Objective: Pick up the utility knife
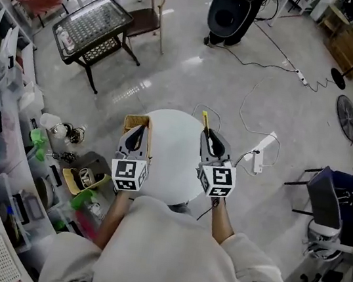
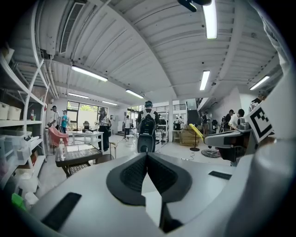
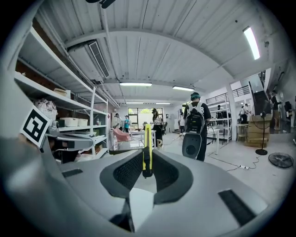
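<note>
Because its pads (image 3: 132, 171) pinch one end, the right tool (image 1: 211, 139) clenches the yellow utility knife (image 3: 147, 143) with the rest jutting forward, away from the person (image 1: 165, 255); the left tool (image 2: 147, 153) is pressed together, empty; both hover above the round white bench (image 1: 172, 169).

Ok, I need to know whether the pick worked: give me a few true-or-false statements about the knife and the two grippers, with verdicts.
1. The right gripper is clamped on the yellow utility knife. True.
2. The left gripper holds a second knife. False: its jaws are together with nothing between them.
3. The knife lies flat on the round white table. False: it is held in the right gripper and sticks out past the jaw tips.
4. In the head view both grippers are over the white table, side by side. True.
</note>
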Motion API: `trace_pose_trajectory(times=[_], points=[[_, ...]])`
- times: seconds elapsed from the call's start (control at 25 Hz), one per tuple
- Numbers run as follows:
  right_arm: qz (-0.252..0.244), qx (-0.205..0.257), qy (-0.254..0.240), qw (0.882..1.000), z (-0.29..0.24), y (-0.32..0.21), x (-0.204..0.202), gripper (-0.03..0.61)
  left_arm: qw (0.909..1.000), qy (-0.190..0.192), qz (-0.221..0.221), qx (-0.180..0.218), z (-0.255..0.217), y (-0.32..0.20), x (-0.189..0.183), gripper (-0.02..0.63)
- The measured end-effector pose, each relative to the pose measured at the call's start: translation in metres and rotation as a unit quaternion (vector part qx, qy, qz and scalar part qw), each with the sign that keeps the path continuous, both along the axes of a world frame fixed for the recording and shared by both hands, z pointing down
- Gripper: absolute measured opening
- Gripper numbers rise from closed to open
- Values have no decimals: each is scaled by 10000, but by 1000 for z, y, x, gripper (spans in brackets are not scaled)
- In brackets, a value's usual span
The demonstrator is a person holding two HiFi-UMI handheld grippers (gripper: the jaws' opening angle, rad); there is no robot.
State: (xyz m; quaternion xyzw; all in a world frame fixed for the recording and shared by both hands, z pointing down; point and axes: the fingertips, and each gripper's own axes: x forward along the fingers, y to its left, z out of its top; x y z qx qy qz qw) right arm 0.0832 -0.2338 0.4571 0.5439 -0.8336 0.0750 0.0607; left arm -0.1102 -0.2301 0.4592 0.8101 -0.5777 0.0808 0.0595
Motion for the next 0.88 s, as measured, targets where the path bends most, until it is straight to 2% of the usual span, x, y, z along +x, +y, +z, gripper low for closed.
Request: trace_pose_trajectory(times=[0.48,0.88], points=[[-94,470,1,9988,-42,-4,-1,75,9983,24,-68,573,-47,-13,2,21],[-175,475,98,9987,-43,-11,-8,75,9981,13,-113,607,-50,-15,-4,21]])
